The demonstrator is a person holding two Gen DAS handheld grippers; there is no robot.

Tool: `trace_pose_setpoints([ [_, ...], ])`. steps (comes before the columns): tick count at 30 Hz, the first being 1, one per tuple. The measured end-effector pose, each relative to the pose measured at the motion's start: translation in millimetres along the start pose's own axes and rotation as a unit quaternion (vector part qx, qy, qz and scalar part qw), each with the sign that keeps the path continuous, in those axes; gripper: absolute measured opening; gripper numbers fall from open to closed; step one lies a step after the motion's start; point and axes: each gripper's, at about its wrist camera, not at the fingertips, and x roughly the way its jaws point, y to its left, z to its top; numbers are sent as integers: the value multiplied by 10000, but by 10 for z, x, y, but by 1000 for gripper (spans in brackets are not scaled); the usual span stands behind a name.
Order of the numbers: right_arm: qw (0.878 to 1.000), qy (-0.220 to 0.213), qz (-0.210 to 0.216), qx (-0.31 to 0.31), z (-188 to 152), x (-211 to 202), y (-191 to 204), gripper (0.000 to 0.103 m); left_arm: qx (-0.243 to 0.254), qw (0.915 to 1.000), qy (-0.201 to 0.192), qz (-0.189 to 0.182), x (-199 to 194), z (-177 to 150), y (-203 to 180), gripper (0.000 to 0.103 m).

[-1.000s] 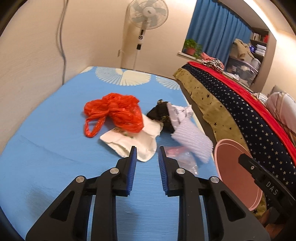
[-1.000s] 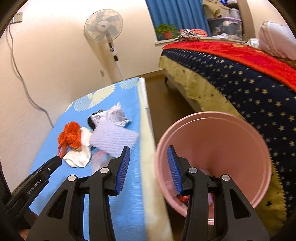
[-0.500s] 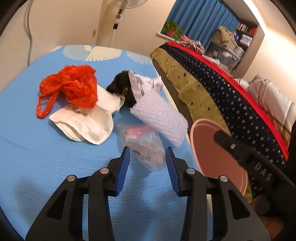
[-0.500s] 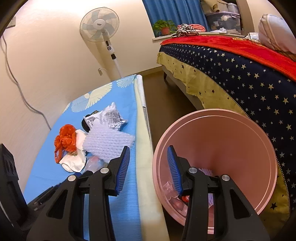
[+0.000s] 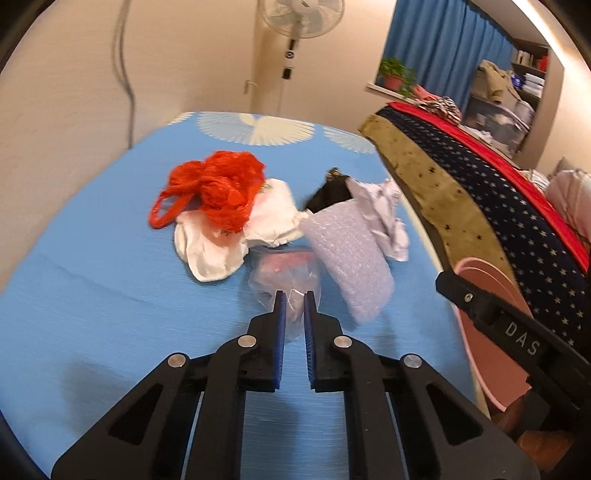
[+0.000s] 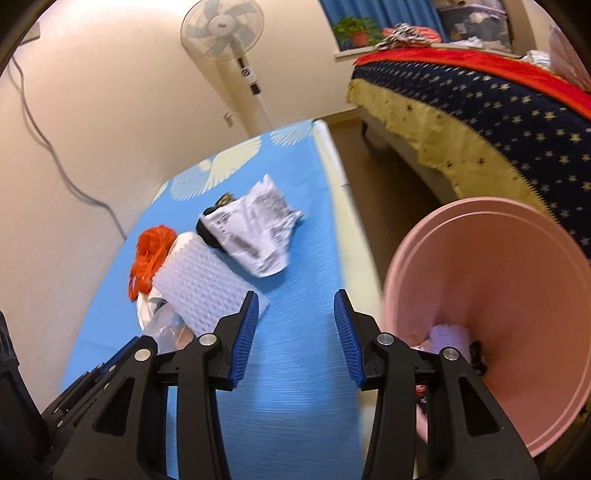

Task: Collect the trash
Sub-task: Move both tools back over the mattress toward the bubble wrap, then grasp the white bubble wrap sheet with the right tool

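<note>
Trash lies on a blue mat (image 5: 92, 295): a red net bag (image 5: 218, 188), white cloth (image 5: 214, 247), a clear plastic bag (image 5: 284, 277), bubble wrap (image 5: 351, 254), crumpled paper (image 5: 388, 210) and a black item (image 5: 328, 192). My left gripper (image 5: 293, 299) has its jaws closed on the near end of the clear plastic bag. My right gripper (image 6: 293, 306) is open and empty above the mat's right part, beside the pink bin (image 6: 517, 280), which holds some trash. The bubble wrap (image 6: 207, 288) and paper (image 6: 255, 225) lie ahead of it.
A bed with a starred cover (image 5: 480, 192) stands right of the mat, with bare floor (image 6: 388, 177) between. A standing fan (image 6: 225, 33) is by the far wall. A cable (image 5: 125, 74) hangs on the left wall. The pink bin (image 5: 491, 332) sits off the mat's right edge.
My left gripper moved onto the clear plastic bag and closed on it. My right gripper swung left from the bin's rim over the mat, staying open.
</note>
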Motion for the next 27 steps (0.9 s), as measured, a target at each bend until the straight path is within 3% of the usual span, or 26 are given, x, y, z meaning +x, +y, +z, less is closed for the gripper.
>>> trace_pose_setpoints([
  [12,9966,506,540,-359,-42,346,369,56,-271,9975,5,651,-15,20,193,9],
  [18,9943,790,544,-467,-50,541,469,59,-518,9960,65,726,-4,15,323,9],
  [21,9937,840,414,-612,-56,588,533,51,-507,9960,73,732,7,10,311,9],
  [25,9932,865,423,-658,-55,596,535,26,-512,9960,71,734,26,28,315,9],
  [27,9934,816,442,-679,-49,562,528,19,-520,9960,69,724,28,29,312,9],
])
